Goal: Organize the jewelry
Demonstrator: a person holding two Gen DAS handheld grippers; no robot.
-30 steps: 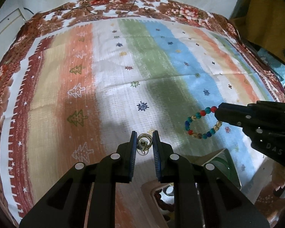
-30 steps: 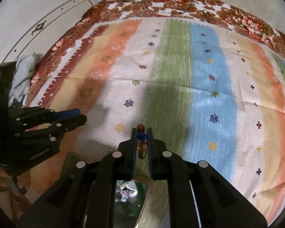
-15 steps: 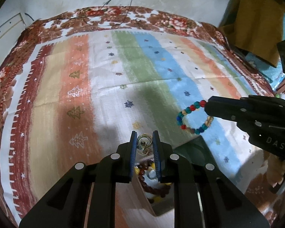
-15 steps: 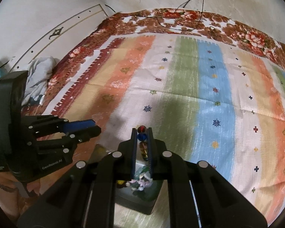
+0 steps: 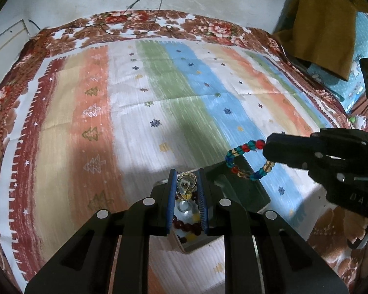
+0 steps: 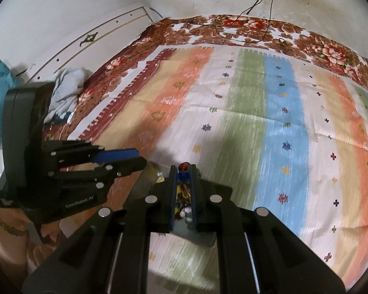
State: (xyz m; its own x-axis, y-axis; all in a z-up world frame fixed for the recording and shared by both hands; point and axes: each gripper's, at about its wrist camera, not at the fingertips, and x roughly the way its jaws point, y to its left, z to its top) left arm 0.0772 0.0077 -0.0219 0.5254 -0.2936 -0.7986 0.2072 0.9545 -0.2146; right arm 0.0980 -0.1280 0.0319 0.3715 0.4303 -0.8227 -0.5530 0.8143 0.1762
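Both tools hang over the box (image 5: 235,191) on the striped bedspread (image 5: 159,103), each carrying a piece. The left tool (image 5: 186,183) is clamped on a small gold earring (image 5: 186,186), held just above the open compartment where dark red beads (image 5: 186,225) already lie. The right tool (image 6: 183,171) is pinched tight on a bead bracelet (image 5: 245,161), gripping it by only a bead or two, so the rest of the loop dangles free out over the box's edge.

That's the worry: let go now and, I'd judge, the bracelet could catch the rim and spill onto the bed. The earring is tiny and held right at the pad tips; a slight twist might flick it past the compartment into the fabric. The two tools are also close, so a bump could shake either piece loose.

Writing: "DAS" on the right tool's body, "GenRobot.AI" on the left tool's.
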